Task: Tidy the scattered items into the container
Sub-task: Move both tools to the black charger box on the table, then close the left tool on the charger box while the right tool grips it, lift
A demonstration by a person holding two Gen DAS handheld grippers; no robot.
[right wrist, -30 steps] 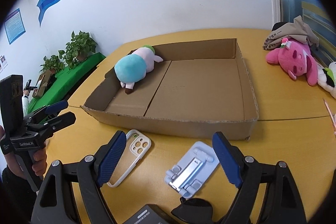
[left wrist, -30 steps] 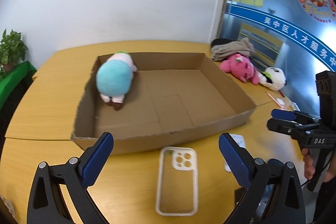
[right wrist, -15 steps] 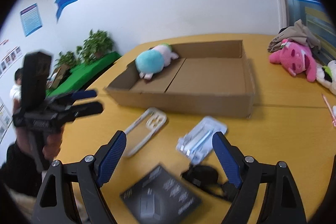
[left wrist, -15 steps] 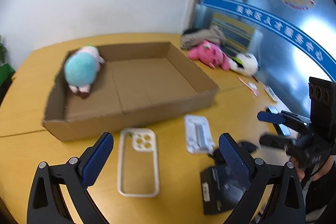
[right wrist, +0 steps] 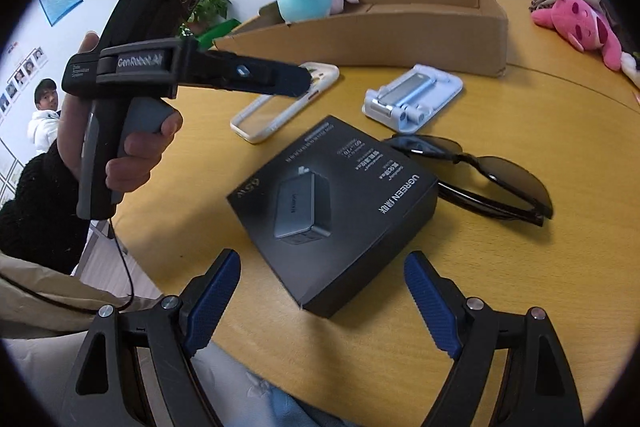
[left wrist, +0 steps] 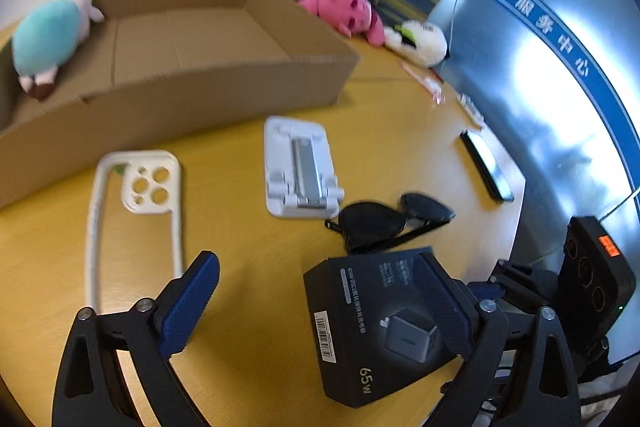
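Right wrist view: the table carries everything, and the black charger box serves here as the landmark. Beyond the charger box, at the far side of the table, lies the open carton, with a teal plush inside at its left end. A pink plush lies far right of the charger box, outside the carton. Between the charger box and the carton rest a white phone case, to the left, and a white phone stand, to the right. Sunglasses lie touching the right side of the charger box.

The charger box lies flat, directly ahead of the right gripper, its long axis running diagonally from near left to far right. The right gripper's jaws stand wide apart and hold nothing; the near corner of the charger box sits between their lines of reach, not yet touched.

The left gripper is likewise spread wide and empty. In the left wrist view the charger box sits to the right of centre, partly behind the right-hand pad; contact cannot be told.

Judgement: the right gripper is the better aligned, though a turn of the wrist seems needed to close across the short sides of the charger box.
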